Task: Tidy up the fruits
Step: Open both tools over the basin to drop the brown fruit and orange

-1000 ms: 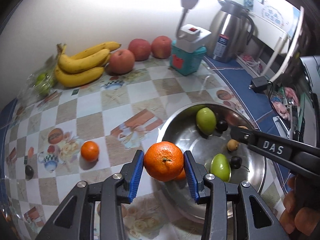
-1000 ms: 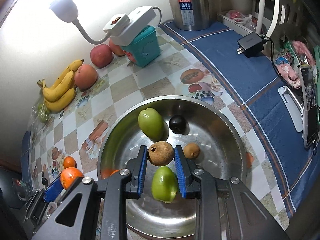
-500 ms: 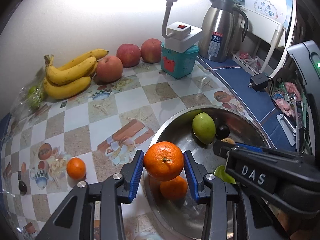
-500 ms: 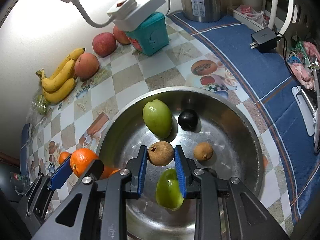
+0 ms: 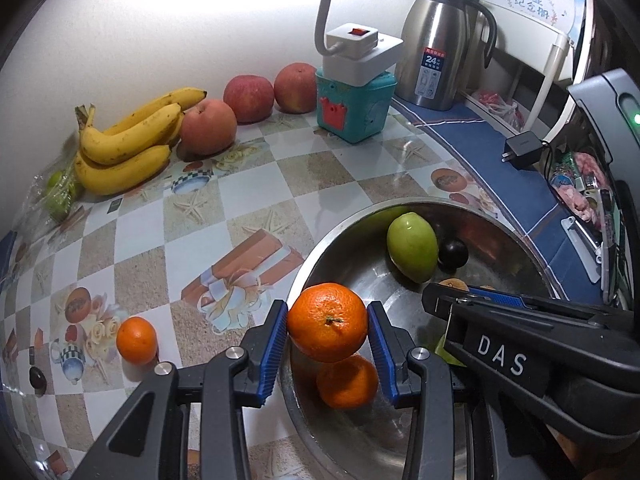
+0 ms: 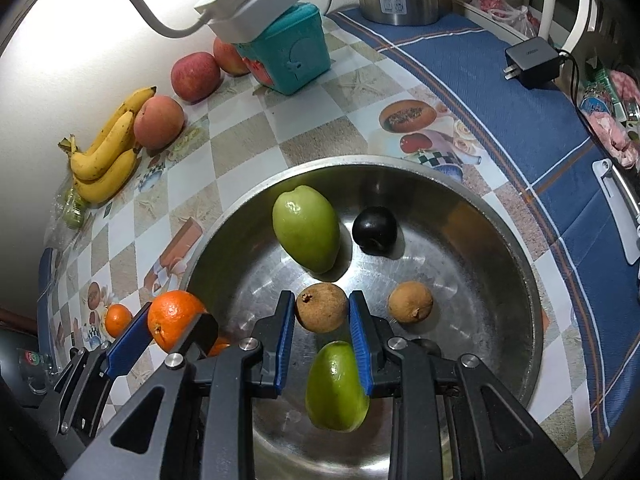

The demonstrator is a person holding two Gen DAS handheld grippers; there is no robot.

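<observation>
The left gripper [image 5: 327, 322] pinches an orange [image 5: 327, 322] between its 2 blue pads, and the fruit hangs over the near left rim of the steel bowl [image 5: 516, 236], with its own reflection glowing on the bowl wall directly below at 6 o'clock. At 3 o'clock from that orange, the right gripper [image 6: 322, 312] reaches over the bowl and squeezes a round brown fruit [image 6: 322, 312] between its pads, above the bowl floor. Just under it at 6 o'clock lies 1 green mango [image 6: 336, 388], partly behind the right pad. A second brown fruit [image 6: 411, 301] sits on the bowl floor at 3 o'clock from the held one, apart from it. Farther in, at 12 o'clock, a second green mango [image 6: 306, 227] lies tilted, and a dark plum [image 6: 375, 229] rests just beside it at 3 o'clock. Outside the bowl, a small orange [image 5: 137, 340] sits on the checked tablecloth [image 5: 256, 184] at 9 o'clock from the left gripper, well apart. Toward the wall, at 11 o'clock, lie a bunch of bananas [image 5: 128, 144], then 3 apples [image 5: 248, 98] in a row, with the nearest apple touching the bananas. A teal box [image 5: 354, 110] with a white lamp base [image 5: 360, 54] on top stands at 12 o'clock, and a steel jug [image 5: 438, 48] stands beyond it at 1 o'clock on a blue cloth [image 5: 480, 148].
</observation>
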